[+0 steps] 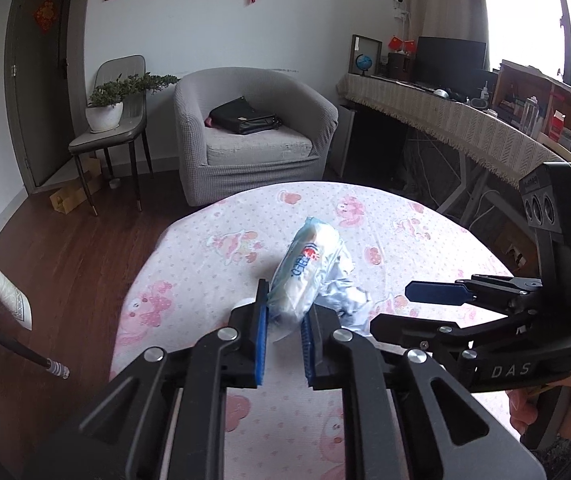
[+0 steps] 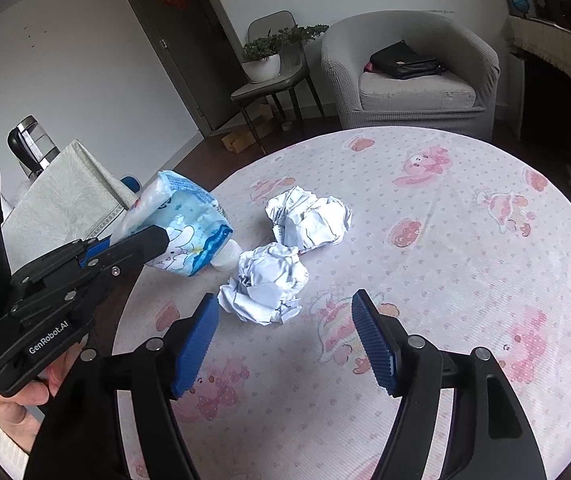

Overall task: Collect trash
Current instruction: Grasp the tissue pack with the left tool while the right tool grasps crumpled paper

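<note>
The left gripper (image 1: 283,322) was clamped on a soft tissue pack (image 2: 183,226), lifted just above the table (image 2: 445,280). The right gripper (image 2: 285,340), jaws apart, hovered near a crumpled paper ball (image 2: 265,284). Gripped only at one end, the slack wrapper could have slipped free.

left wrist: close, slanting down | right wrist: same | shared: round table (image 1: 425,248) (image 2: 465,208)

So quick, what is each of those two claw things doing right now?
Left gripper: shut on the blue tissue pack, lifted off the table.
Right gripper: open, empty, near a crumpled paper ball.
</note>
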`<action>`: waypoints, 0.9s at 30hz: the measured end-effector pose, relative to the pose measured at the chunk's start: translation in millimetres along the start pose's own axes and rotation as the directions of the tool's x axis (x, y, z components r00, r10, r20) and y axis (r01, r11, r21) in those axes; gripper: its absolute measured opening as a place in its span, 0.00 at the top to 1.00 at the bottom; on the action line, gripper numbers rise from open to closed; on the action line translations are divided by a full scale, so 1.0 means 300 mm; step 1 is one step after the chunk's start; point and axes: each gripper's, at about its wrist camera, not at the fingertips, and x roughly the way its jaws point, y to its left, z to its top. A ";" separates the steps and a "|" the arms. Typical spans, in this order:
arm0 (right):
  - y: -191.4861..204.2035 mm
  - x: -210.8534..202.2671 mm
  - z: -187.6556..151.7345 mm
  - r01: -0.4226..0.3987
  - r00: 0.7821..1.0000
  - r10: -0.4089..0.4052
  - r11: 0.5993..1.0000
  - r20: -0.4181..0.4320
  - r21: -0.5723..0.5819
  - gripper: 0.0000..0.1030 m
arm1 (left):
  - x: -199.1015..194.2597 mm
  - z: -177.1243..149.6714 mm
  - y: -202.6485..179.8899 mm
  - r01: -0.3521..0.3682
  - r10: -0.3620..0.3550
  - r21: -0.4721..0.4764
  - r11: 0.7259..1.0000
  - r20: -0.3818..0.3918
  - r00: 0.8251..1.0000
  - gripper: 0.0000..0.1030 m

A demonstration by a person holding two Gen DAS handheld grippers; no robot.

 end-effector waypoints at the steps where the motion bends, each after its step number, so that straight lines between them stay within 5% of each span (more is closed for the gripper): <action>1: 0.008 0.008 0.002 0.001 1.000 -0.001 1.000 -0.002 -0.004 0.32 | -0.002 -0.003 0.013 -0.005 0.005 -0.003 1.000 -0.003 1.000 0.85; 16: 0.067 0.144 0.028 0.077 0.996 -0.077 0.997 -0.051 -0.016 0.32 | -0.089 -0.036 0.203 -0.037 0.037 -0.078 0.996 -0.003 0.999 0.85; 27: 0.095 0.179 0.047 0.152 0.987 -0.153 0.988 -0.050 -0.029 0.47 | -0.159 -0.082 0.348 -0.087 0.085 -0.125 0.988 -0.016 0.996 0.84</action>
